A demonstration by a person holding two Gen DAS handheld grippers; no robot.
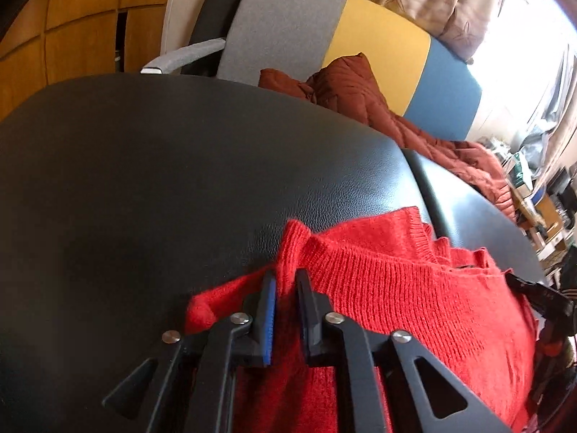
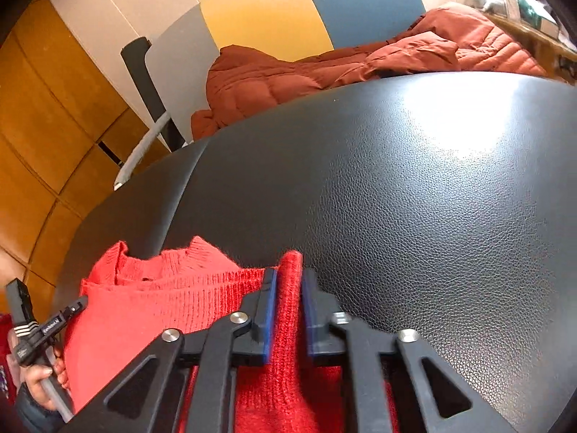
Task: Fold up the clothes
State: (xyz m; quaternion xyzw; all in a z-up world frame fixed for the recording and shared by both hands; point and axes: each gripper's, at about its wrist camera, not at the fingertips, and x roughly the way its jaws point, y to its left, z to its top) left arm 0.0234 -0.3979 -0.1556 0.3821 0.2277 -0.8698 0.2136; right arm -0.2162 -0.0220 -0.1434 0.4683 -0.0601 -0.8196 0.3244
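Red sweater (image 1: 396, 288) lies on the black pad (image 1: 180, 180), near edge, bunched into layers, neck rib (image 1: 389, 229) toward 12 o'clock in the left view.

Left gripper (image 1: 286, 281): fingers slightly apart, a ridge of knit standing between the pads. The blue pad (image 1: 268, 310) looks just off the cloth, so I judge a loose hold or a release, not a clamp. Right gripper (image 2: 288, 281): same picture, narrow gap, a strip of knit running up between the pads, no visible squeeze.

In the right view the left gripper shows at 8 o'clock with the person's hand (image 2: 43, 379) on its handle, touching the sweater's far side. So the two tools sit at opposite ends of the same edge.

Step in hand, my judgement: laying down a fold and letting go. To do it well, keep both ends level, let the edge settle flat on the pad first, then open wide enough that the fuzzy knit does not snag and drag the fold back on withdrawal. Pull back along the fingers, not sideways.

Long axis of the bundle runs 9 to 3 o'clock between the grippers; collar side points to 12, away from the person. Hem is hidden beneath the tools.

Beyond the pad: rust quilted jacket (image 1: 360, 90), a grey-yellow-blue chair back (image 1: 378, 47).
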